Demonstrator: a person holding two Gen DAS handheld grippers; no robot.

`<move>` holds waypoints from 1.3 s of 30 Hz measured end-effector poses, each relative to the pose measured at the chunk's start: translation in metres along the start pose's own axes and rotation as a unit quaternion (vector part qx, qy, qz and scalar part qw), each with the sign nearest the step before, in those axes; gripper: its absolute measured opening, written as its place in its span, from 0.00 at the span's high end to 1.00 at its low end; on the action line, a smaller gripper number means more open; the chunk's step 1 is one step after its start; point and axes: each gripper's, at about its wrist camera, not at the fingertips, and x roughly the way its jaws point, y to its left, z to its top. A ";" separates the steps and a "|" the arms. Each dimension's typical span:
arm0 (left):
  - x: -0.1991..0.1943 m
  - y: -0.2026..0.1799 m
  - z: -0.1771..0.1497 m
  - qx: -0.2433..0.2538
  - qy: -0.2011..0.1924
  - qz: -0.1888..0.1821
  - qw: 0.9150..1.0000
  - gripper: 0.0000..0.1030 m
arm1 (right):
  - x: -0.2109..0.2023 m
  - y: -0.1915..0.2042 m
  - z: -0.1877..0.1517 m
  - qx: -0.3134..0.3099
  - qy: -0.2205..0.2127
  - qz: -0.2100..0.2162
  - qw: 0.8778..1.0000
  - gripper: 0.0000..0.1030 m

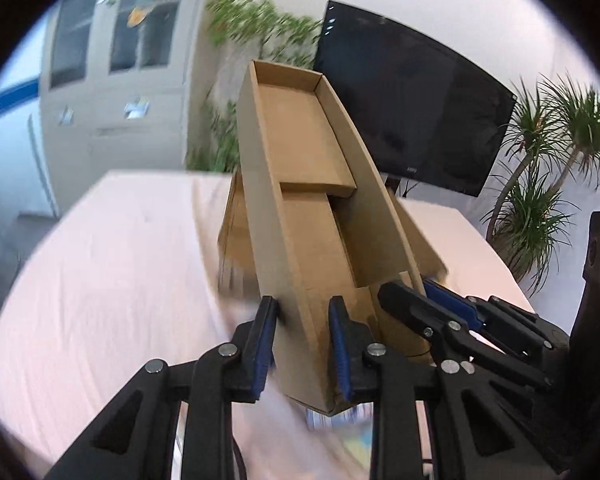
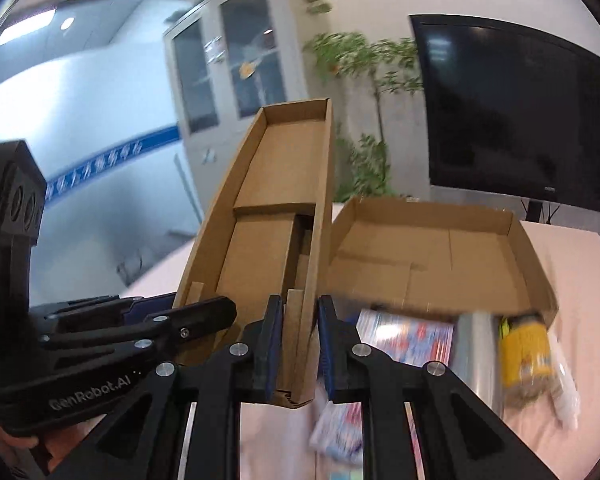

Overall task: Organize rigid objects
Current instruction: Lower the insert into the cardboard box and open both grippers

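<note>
Pale pink cloth covers the desk (image 1: 112,264), which stands before a white wall with a dark monitor (image 1: 416,100), a grey glass-door cabinet (image 1: 116,48), climbing greenery and a palm (image 1: 548,176) at the right.

Item 1: a long, shallow cardboard tray (image 1: 304,184) is held tilted steeply upward, its open face toward both cameras and its far end raised well above the desk. Folded cardboard flaps lie inside it, forming a step about midway along.

Item 2: the left tongs (image 1: 302,344) pinch the tray's near left wall; one blue pad sits outside the wall, the other inside the tray.

Item 3: the right tongs (image 2: 298,344) pinch the tray's near right wall in the same manner, one pad on either face of the cardboard. Each tool is visible in the other's view, just beside it at the tray's near end.

Item 4: a second, wider cardboard box (image 2: 432,256) lies open on the desk behind and to the right of the tray. In the left view it is largely hidden by the tray.

Item 5: in front of that box, on the cloth, lie a printed packet (image 2: 404,336) with red and blue markings, a silvery roll (image 2: 478,352) and a yellow-labelled jar (image 2: 526,356) on its side. All three are blurred; finer detail cannot be told.
</note>
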 end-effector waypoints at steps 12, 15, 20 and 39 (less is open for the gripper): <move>0.130 0.026 0.105 0.055 0.050 0.000 0.997 0.75 | 0.122 -0.080 0.114 0.075 0.023 -0.018 0.997 0.85; 0.169 0.039 0.103 0.043 0.083 0.002 0.996 0.75 | 0.172 -0.104 0.115 0.100 0.067 -0.010 0.993 0.85; 0.244 0.073 0.071 0.010 0.171 0.020 0.985 0.77 | 0.261 -0.128 0.085 0.130 0.147 -0.001 0.981 0.84; 0.182 0.088 0.057 0.026 0.133 0.078 0.988 0.77 | 0.363 -0.119 0.040 0.165 0.251 0.053 0.952 0.38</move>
